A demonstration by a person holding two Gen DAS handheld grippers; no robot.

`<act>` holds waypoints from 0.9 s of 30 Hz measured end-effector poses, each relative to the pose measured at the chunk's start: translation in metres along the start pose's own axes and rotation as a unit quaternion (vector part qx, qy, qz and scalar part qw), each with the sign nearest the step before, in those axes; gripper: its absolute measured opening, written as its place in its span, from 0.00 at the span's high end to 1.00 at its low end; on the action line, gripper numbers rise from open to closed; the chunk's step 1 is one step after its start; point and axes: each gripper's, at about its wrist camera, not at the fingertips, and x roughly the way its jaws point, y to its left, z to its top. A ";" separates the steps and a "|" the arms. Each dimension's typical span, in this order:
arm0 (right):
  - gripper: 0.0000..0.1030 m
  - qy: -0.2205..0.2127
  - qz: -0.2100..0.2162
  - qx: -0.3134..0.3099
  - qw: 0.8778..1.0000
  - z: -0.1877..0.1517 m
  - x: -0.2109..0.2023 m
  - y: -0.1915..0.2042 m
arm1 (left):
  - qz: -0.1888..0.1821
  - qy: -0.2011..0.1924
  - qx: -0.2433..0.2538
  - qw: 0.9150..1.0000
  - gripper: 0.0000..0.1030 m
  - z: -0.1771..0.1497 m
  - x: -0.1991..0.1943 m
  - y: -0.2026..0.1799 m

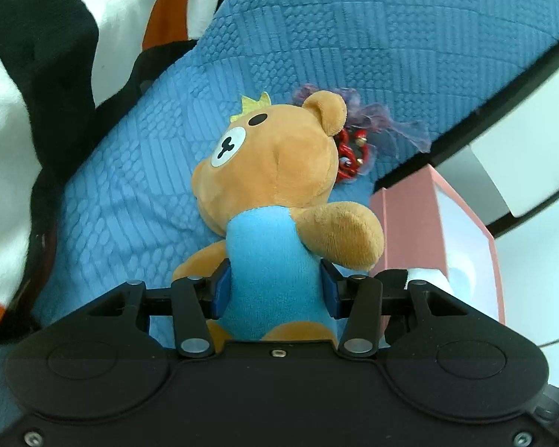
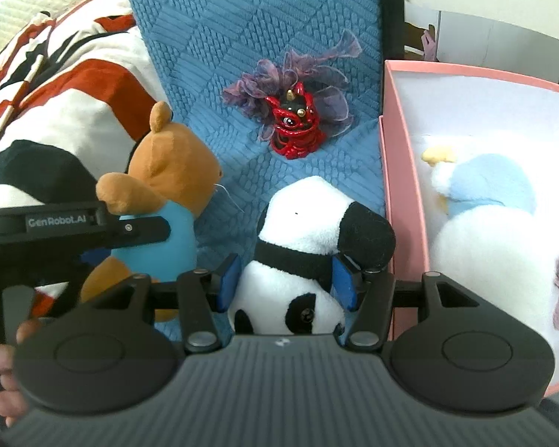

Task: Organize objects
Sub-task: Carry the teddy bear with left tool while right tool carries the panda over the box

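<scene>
I have my left gripper point(image 1: 275, 290) pinching the brown plush bear in blue point(image 1: 275, 186) and my right gripper point(image 2: 287, 283) pinching the black-and-white plush panda point(image 2: 302, 257), one pale-blue-and-white plush toy point(image 2: 492, 223) already in the pink cardboard box point(image 2: 402, 193), the red glossy lion figurine point(image 2: 294, 126) left.

Open blue quilt point(image 2: 212, 37) runs toward 12 o'clock, blocked only by the red lion figurine point(image 2: 296, 126); pink box point(image 2: 402, 171) walls off 3 o'clock, striped bedding point(image 2: 74, 111) crowds 9 o'clock.

Blue quilted cover point(image 2: 309, 11); red lion figurine point(image 2: 294, 126) w/ purple gauze sits on it, pink box point(image 2: 398, 171) beside
</scene>
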 end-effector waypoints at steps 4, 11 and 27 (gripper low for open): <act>0.46 -0.003 -0.002 0.005 1.000 -0.008 -0.019 -0.004 | -0.005 -0.002 0.006 1.000 0.56 -0.009 -0.019 -0.012; 0.46 -0.007 -0.002 0.019 1.000 -0.019 -0.047 -0.014 | -0.006 0.001 0.017 1.000 0.56 -0.023 -0.044 -0.030; 0.46 -0.038 0.003 0.038 0.999 -0.015 -0.098 -0.030 | -0.033 -0.013 0.051 0.998 0.56 -0.034 -0.081 -0.082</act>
